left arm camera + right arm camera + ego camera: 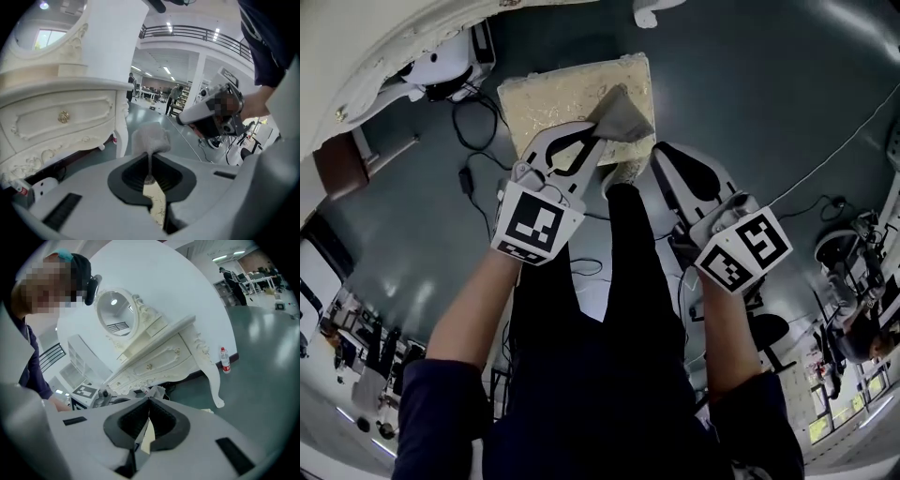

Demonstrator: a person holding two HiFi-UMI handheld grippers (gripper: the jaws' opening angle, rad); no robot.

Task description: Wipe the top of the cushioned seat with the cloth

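Observation:
The cushioned seat [553,94] is a cream square pad on the floor ahead of me. A grey cloth [624,116] lies bunched on its right part, and my left gripper [600,133] is shut on it. In the left gripper view the cloth [150,137] sticks up from between the closed jaws, and a strip of the seat [158,202] shows below them. My right gripper [660,154] hovers at the seat's near right corner, shut with nothing in it. In the right gripper view, the right gripper [149,402] has its jaws together.
An ornate white dressing table [58,117] with an oval mirror [115,315] stands beside the seat. Black cables [474,131] run over the grey floor left of the seat. A water bottle [225,360] stands by the wall. Desks and people are far off.

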